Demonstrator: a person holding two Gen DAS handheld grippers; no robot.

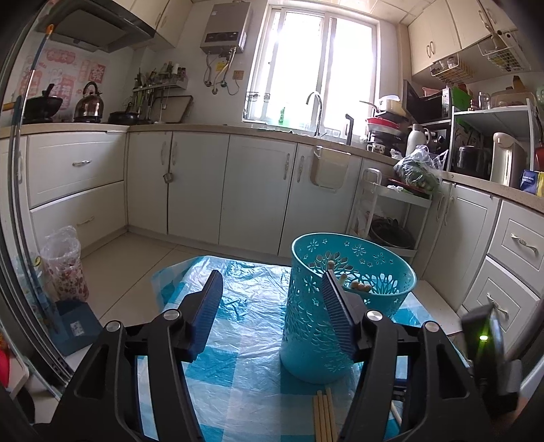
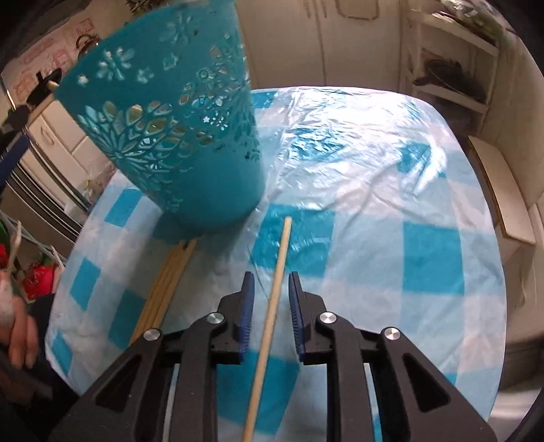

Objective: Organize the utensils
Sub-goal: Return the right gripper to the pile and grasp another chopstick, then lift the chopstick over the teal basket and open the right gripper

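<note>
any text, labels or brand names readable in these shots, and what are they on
None can be read for certain.
Water heater: a dark label strip, too small to read.
Wall stickers: pink and red characters, too blurred to quote.
Blue box on the counter: white print, too small.
Blue box on the floor: a white label, illegible.
Teal basket: only cut-out flower patterns, no text.

- Pink and red posters (image 1: 61, 73) on the wall behind the stove carry large Chinese characters, too distorted to read.
- A blue box (image 1: 531, 182) on the right counter has white print, too small to read.
- The water heater (image 1: 226, 27) shows a dark label strip, illegible.
- No readable text appears in the right wrist view.
</note>
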